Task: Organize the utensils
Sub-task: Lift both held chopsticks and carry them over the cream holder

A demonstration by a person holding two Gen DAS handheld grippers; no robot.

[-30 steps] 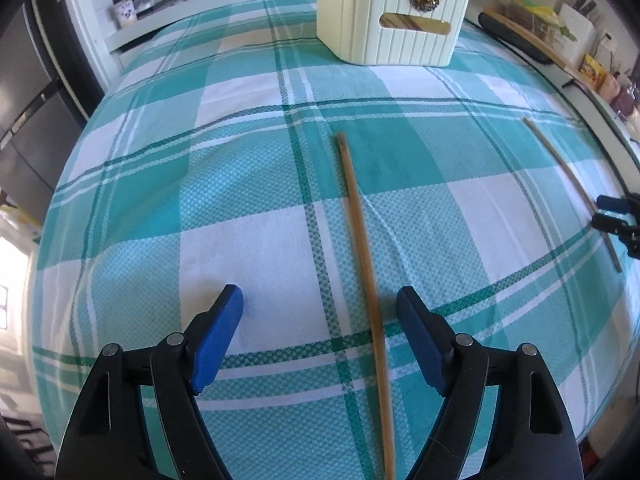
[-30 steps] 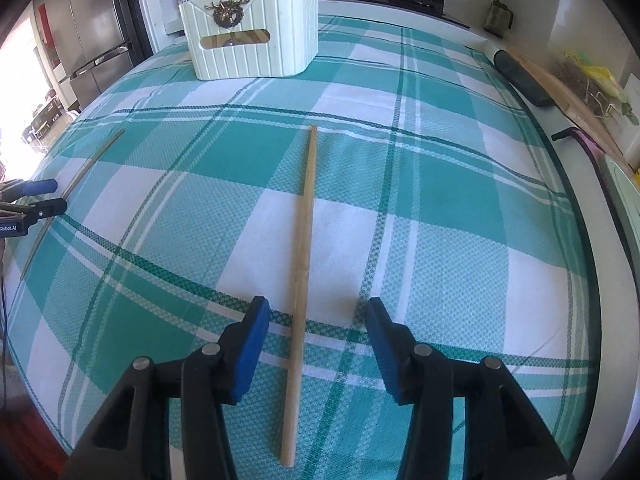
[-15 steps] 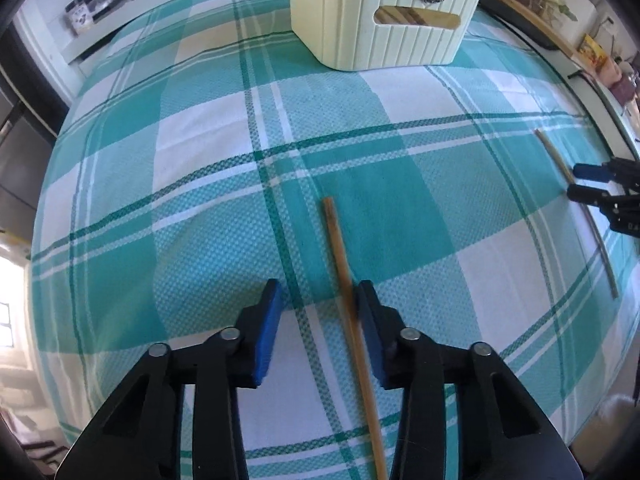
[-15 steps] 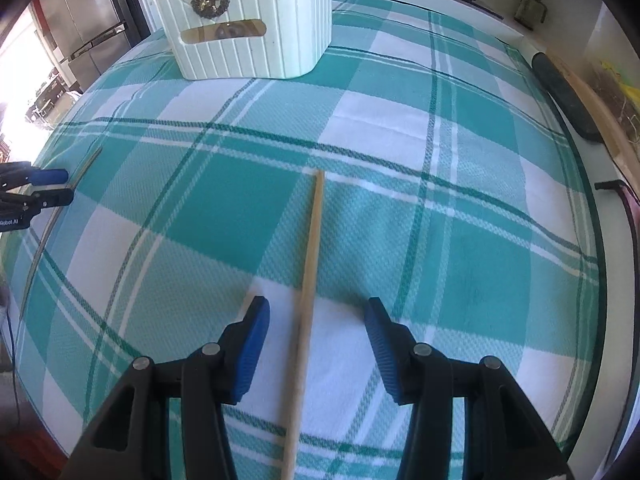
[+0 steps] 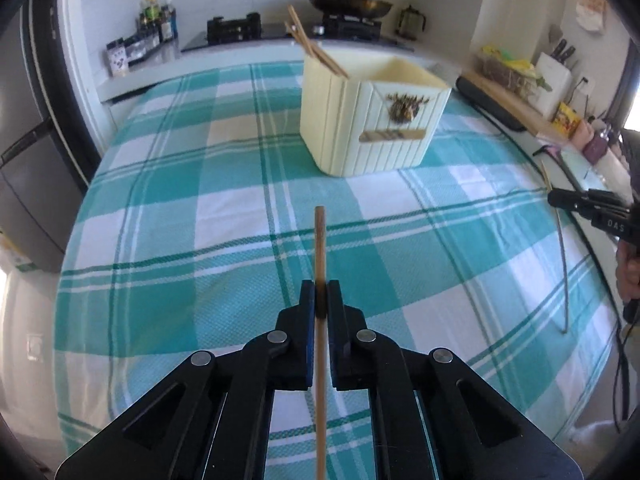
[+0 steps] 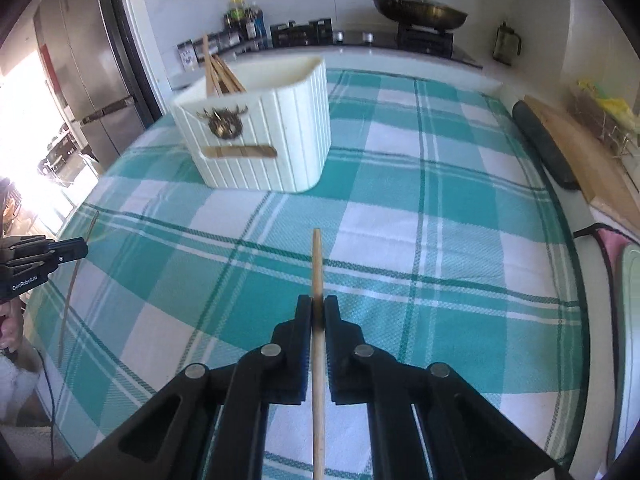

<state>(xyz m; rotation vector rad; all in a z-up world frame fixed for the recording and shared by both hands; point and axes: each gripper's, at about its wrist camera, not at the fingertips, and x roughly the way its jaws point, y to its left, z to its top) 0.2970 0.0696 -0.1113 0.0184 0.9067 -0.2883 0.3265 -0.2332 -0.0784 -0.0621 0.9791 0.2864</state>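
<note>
My left gripper (image 5: 320, 292) is shut on a wooden chopstick (image 5: 319, 248) and holds it above the teal plaid cloth (image 5: 180, 240), tip towards the cream ribbed holder (image 5: 372, 120). Several chopsticks (image 5: 312, 46) stand in the holder's far left corner. My right gripper (image 6: 317, 306) is shut on a second chopstick (image 6: 317, 264), also lifted, pointing towards the same holder (image 6: 260, 136). Each gripper shows at the other view's edge, the right one (image 5: 560, 200) with its chopstick (image 5: 562, 248), the left one (image 6: 80, 249) with its chopstick (image 6: 72, 280).
A kitchen counter with a stove and lidded pan (image 6: 420, 10) runs behind the table. Bottles and jars (image 5: 152, 32) stand at the back left. A dark roll (image 6: 544, 144) and a wooden board (image 6: 580, 152) lie along the right edge. A fridge (image 6: 80, 80) stands left.
Both grippers closed on their chopsticks and lifted them off the cloth. Both views have tilted up, so the holder's open top and the counter behind now show.
</note>
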